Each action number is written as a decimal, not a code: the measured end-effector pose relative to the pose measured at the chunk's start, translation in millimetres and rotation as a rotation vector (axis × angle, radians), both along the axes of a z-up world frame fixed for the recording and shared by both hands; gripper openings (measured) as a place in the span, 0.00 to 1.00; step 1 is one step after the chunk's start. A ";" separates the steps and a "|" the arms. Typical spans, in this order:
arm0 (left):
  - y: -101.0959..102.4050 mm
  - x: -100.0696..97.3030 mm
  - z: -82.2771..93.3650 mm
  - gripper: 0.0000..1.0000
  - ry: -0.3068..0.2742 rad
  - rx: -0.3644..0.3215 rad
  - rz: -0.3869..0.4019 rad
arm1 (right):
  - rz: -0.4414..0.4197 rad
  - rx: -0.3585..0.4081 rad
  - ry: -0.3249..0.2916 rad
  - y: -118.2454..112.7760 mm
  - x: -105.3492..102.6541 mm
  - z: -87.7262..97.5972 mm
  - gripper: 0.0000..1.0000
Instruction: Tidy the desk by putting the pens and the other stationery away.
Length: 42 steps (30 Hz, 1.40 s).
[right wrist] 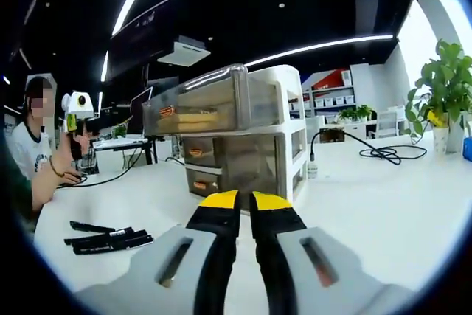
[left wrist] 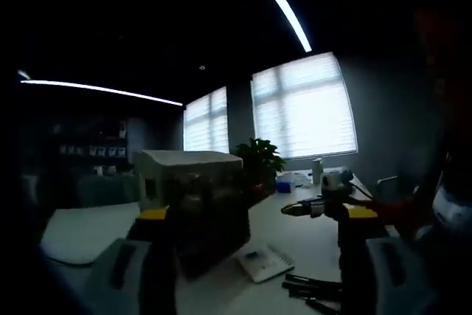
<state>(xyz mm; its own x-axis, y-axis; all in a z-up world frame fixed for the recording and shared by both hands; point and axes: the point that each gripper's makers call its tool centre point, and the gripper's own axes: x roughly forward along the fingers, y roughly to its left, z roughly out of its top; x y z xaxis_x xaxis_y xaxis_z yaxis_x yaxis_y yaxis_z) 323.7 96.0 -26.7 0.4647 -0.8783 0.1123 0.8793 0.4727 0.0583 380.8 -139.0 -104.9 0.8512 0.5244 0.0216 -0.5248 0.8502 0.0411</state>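
The pens (right wrist: 109, 238) lie in a loose bunch on the desk (right wrist: 383, 197) left of the drawers (right wrist: 236, 134); about three, the count unsure. They look light, stiff and slippery: take one mid-barrel. Left gripper (left wrist: 258, 212) spread wide, holding nothing. Right gripper (right wrist: 244, 199) nearly closed, holding nothing.

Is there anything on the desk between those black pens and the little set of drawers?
No. In the right gripper view, bare white desk separates the black pens from the set of drawers, whose top drawer is pulled out.
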 end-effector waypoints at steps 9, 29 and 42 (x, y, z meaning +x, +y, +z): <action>-8.2 20.6 -43.4 0.97 0.167 -0.017 -0.032 | 0.025 0.003 0.026 4.3 2.0 -6.4 0.10; -119.5 30.4 -143.4 0.89 0.319 0.336 0.003 | -0.002 -0.005 0.196 7.0 10.0 -40.2 0.33; -134.8 30.0 -157.7 0.96 0.395 0.390 0.013 | 0.144 -0.050 0.335 40.3 -6.1 -62.5 0.72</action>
